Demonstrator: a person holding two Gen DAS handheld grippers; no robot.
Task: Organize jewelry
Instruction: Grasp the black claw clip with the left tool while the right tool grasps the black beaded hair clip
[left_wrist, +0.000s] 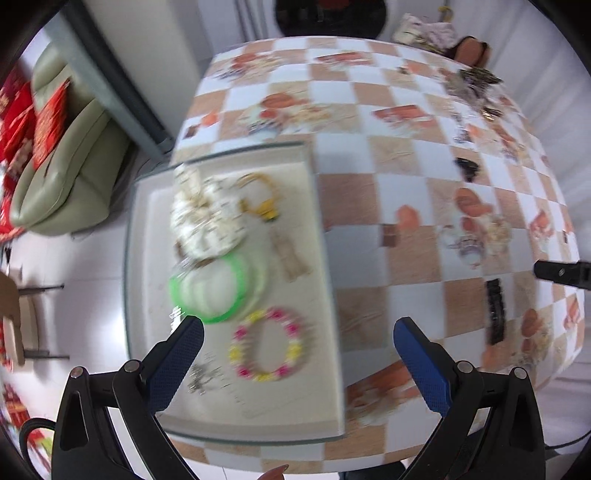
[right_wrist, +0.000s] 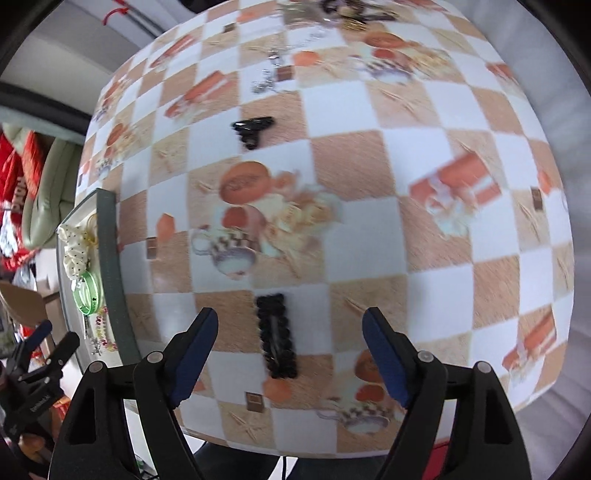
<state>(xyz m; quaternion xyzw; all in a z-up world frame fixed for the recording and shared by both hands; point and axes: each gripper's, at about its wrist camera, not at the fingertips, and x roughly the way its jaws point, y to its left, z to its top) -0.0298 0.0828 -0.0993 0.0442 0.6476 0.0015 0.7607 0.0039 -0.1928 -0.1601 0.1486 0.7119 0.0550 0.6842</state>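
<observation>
A cream tray (left_wrist: 155, 258) sits on the checkered table's left part. It holds a cream scrunchie (left_wrist: 207, 218), a green bangle (left_wrist: 210, 291), a pink and yellow bead bracelet (left_wrist: 267, 345), a yellow ring piece (left_wrist: 262, 199) and a small silver item (left_wrist: 203, 376). My left gripper (left_wrist: 298, 323) hangs open above the tray's near right side, nothing between its fingers. A long black hair clip (right_wrist: 277, 336) lies flat on the cloth, right between the fingertips of my open right gripper (right_wrist: 290, 314), untouched. A black claw clip (right_wrist: 253, 129) lies farther back.
A heap of mixed jewelry (right_wrist: 332, 11) lies at the table's far edge, with a silver chain (right_wrist: 267, 77) in front of it. The tray's rim (right_wrist: 107, 258) stands left of the right gripper. A green sofa (left_wrist: 66, 166) with red cushions is beyond the table's left side.
</observation>
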